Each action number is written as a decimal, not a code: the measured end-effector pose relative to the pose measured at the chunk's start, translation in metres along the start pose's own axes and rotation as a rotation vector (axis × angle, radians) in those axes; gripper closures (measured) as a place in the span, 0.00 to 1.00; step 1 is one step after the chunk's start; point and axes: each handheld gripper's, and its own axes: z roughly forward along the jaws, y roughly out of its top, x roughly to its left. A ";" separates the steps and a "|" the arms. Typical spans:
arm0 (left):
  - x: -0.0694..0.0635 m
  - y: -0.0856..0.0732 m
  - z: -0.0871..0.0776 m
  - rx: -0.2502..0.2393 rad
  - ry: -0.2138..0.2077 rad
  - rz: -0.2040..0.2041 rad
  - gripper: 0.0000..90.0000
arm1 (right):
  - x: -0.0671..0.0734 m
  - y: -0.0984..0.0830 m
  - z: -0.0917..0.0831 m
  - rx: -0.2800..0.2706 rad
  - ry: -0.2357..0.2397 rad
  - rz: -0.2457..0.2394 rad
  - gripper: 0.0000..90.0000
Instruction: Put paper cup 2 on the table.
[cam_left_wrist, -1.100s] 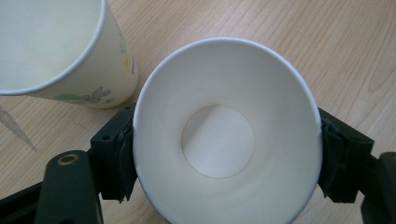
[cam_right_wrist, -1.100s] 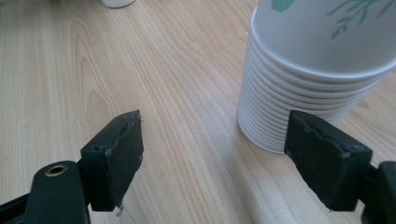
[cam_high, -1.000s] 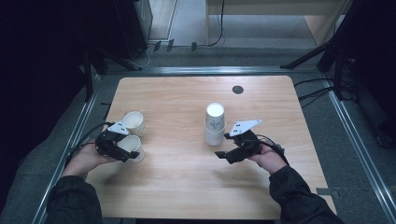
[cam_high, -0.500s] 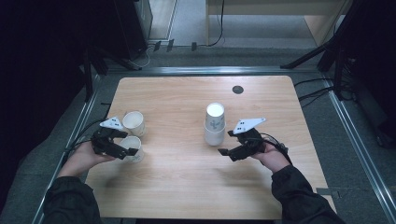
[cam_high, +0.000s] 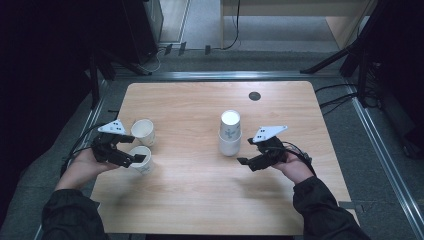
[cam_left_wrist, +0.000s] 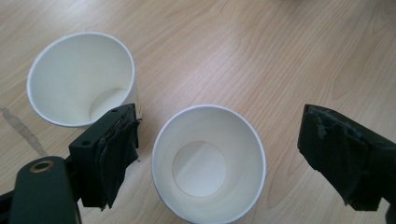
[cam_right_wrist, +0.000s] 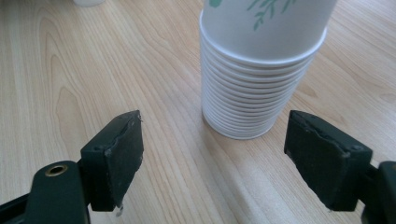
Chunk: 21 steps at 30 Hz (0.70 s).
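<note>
Dark sleeves (cam_high: 70, 217), black cabled grippers (cam_high: 248, 161)

2 white paper cups (cam_left_wrist: 209, 163) upright, empty, side by side on table.

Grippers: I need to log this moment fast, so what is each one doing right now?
Left gripper: open, having just let go; the near paper cup stands free between its fingers.
Right gripper: open, empty, facing the cup stack.

Bench (cam_high: 200, 200): carries all the cups.
Left side: near cup (cam_high: 140, 159) just in front of far cup (cam_high: 143, 131), both upright.
Right of centre: cup stack (cam_high: 230, 133), well apart from the pair.
</note>
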 end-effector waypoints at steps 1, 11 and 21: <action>0.001 0.000 -0.001 -0.002 0.001 -0.008 0.14 | -0.001 0.000 -0.001 -0.001 -0.004 0.000 0.22; -0.013 0.022 -0.017 -0.052 -0.003 0.002 0.15 | -0.009 -0.003 -0.005 0.000 -0.035 0.011 0.22; -0.030 0.050 -0.016 -0.121 -0.044 -0.017 0.15 | -0.012 -0.006 -0.011 -0.004 -0.062 0.017 0.22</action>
